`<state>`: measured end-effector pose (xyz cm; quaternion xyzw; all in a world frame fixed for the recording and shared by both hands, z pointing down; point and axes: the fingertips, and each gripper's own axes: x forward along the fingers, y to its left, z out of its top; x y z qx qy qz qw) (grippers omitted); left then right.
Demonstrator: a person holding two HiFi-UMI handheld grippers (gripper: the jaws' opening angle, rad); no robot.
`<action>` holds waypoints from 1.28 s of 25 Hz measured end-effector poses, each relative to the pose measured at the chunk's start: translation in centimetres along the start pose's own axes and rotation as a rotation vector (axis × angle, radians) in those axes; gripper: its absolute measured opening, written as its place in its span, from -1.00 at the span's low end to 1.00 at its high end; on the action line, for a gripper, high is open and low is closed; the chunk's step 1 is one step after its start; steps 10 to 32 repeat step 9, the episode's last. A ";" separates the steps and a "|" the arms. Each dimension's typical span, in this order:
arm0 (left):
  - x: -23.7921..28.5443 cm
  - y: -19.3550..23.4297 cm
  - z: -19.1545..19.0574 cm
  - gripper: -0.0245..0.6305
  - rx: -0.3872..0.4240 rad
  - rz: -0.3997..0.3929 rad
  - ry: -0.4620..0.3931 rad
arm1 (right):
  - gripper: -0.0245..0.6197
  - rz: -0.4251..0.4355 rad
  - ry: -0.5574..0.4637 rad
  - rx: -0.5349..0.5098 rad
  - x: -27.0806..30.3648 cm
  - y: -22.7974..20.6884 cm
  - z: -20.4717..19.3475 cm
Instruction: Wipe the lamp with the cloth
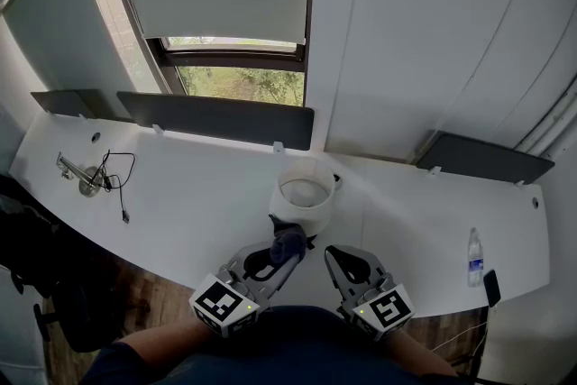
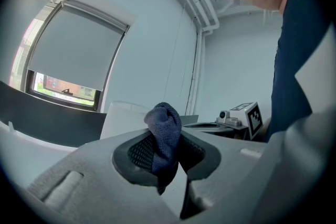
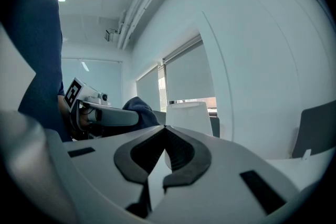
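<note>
Head view shows left claw (image 1: pixel 285 259) clamping cloth (image 1: pixel 288 240) by lamp (image 1: pixel 305 192), right claw (image 1: pixel 333 254) clenched.

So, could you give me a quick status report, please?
Left gripper shut on cloth. Right gripper shut, empty. Cloth at lamp's near side, contact unclear. Nothing in the way.

lamp (image 1: pixel 304 194) 1 | cloth (image 1: pixel 288 241) 1 | gripper 2: left gripper (image 1: pixel 285 255), right gripper (image 1: pixel 337 257) | bottle (image 1: pixel 475 257) 1 | panels (image 1: pixel 216 117) 3
</note>
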<state>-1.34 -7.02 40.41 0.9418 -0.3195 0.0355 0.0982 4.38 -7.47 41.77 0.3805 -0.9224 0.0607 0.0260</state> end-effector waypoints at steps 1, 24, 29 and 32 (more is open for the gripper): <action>0.0 0.0 0.0 -0.66 -0.003 0.001 0.000 | -0.89 0.000 0.000 0.000 0.0 0.0 0.0; -0.2 0.0 0.1 -0.66 -0.009 0.005 -0.003 | -0.89 -0.002 -0.002 0.003 -0.1 0.2 0.1; -0.2 0.0 0.1 -0.66 -0.009 0.005 -0.003 | -0.89 -0.002 -0.002 0.003 -0.1 0.2 0.1; -0.2 0.0 0.1 -0.66 -0.009 0.005 -0.003 | -0.89 -0.002 -0.002 0.003 -0.1 0.2 0.1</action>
